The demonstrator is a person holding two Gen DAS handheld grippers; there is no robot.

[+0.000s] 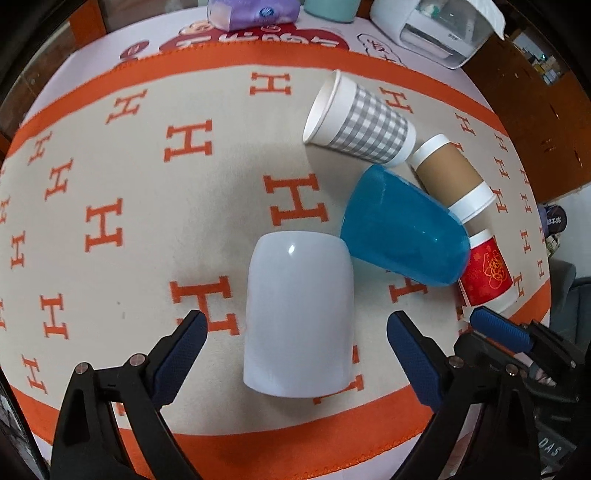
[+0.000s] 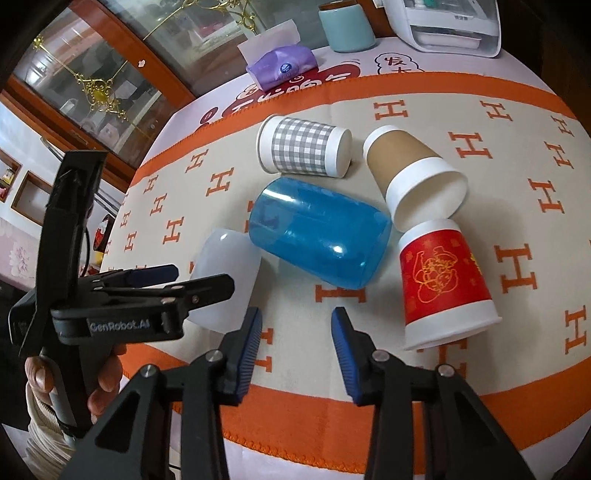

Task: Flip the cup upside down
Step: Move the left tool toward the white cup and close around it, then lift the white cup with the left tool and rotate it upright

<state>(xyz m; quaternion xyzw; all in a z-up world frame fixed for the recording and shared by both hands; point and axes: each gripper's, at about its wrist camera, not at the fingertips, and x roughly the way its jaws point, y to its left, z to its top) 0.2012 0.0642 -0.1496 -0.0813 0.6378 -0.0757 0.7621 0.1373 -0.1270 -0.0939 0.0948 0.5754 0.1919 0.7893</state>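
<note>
1. Looking thru the L wrist cam, I see the white cup point(image 1: 299, 317) lying on its side on the table point(image 1: 110, 206), on the beige cloth w/ orange H print.
2. My left gripper point(image 1: 295, 332) has its fingers point(image 1: 184, 343) spread wide, one each side of the white cup, not touching it.
3. Blue plastic cup point(image 1: 402, 232) lies on its side just beyond, touching the white cup's far corner.
4. Checked paper cup point(image 1: 362, 122) and brown paper cup point(image 1: 450, 173) also lie on their sides further back, next to the blue one.
5. Red paper cup point(image 2: 443, 284) stands mouth-down but tilted, near edge of its rim lifted; the brown cup's open mouth sits right at its base.
6. My right gripper point(image 2: 297, 332) hangs over the cloth's near side w/ fingers point(image 2: 341, 339) moderately apart, holding nothing; blue cup sits just ahead.
7. R wrist cam shows the left gripper from the side, its fingers flanking the white cup.
8. Far end of table: purple tissue pack point(image 2: 282, 68), teal canister point(image 2: 347, 27), white printer point(image 2: 443, 24).
</note>
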